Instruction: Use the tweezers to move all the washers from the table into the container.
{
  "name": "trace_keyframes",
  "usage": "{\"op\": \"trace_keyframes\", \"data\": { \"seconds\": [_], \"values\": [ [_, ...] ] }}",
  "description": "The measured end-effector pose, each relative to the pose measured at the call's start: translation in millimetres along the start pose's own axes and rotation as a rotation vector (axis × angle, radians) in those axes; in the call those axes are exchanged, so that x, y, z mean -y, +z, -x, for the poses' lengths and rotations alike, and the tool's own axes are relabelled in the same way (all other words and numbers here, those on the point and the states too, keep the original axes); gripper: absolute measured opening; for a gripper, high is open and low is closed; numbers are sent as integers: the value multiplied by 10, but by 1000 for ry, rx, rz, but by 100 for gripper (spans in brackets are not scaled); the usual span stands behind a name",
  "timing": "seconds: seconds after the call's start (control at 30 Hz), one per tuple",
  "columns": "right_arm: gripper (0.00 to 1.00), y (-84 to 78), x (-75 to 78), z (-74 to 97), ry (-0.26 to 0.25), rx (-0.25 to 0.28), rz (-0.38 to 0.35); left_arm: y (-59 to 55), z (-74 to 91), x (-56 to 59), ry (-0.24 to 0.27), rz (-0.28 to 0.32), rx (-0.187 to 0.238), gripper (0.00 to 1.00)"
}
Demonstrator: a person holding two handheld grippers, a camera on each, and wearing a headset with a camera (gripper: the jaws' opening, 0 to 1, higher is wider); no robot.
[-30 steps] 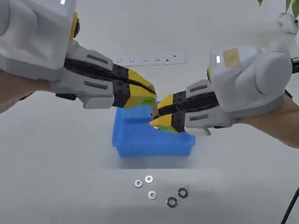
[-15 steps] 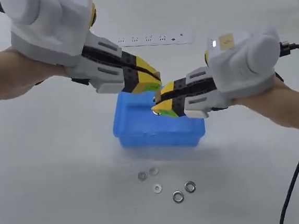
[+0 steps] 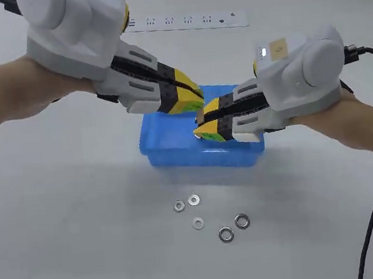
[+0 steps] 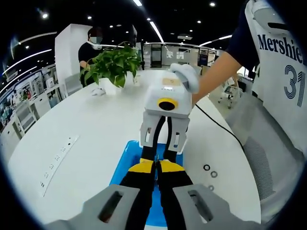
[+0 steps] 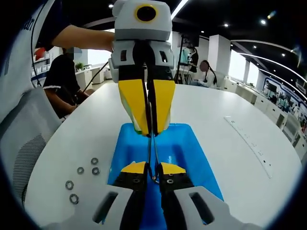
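Steel tweezers (image 5: 152,146) are held by the clenched jaws of left gripper (image 5: 150,130) and right gripper (image 5: 153,169) above the container (image 5: 188,149); released unevenly, they could be dropped inside.

Jersey (image 4: 276,91): "Mershie", cut off at edge; number "31" beneath

L claw (image 3: 197,103) & R claw (image 3: 202,126) tip-to-tip, both pinched on tweezers (image 5: 150,148), wrists angled down.

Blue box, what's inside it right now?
The blue box shows a bare floor, and the tweezers dip in from the left gripper. Both grippers hide the rest, so I can't tell about washers there.
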State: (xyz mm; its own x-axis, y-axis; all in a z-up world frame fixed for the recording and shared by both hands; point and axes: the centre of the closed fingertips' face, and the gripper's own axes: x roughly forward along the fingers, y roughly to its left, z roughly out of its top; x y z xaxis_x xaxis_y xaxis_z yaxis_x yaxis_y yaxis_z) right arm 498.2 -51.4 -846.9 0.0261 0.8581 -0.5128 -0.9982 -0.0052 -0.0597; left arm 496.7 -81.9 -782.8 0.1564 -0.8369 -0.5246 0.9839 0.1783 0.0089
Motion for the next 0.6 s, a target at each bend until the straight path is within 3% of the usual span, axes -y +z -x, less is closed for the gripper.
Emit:
{"op": "trace_keyframes", "data": {
  "seconds": [0.33,0.6],
  "values": [
    [11,-10,11,14,-18,-15,-10,-9,4,-25,8,12,-1,6],
    [12,151,20,155,-45,5,-11,174,99,12,23,-16,22,6]
  ]
}}
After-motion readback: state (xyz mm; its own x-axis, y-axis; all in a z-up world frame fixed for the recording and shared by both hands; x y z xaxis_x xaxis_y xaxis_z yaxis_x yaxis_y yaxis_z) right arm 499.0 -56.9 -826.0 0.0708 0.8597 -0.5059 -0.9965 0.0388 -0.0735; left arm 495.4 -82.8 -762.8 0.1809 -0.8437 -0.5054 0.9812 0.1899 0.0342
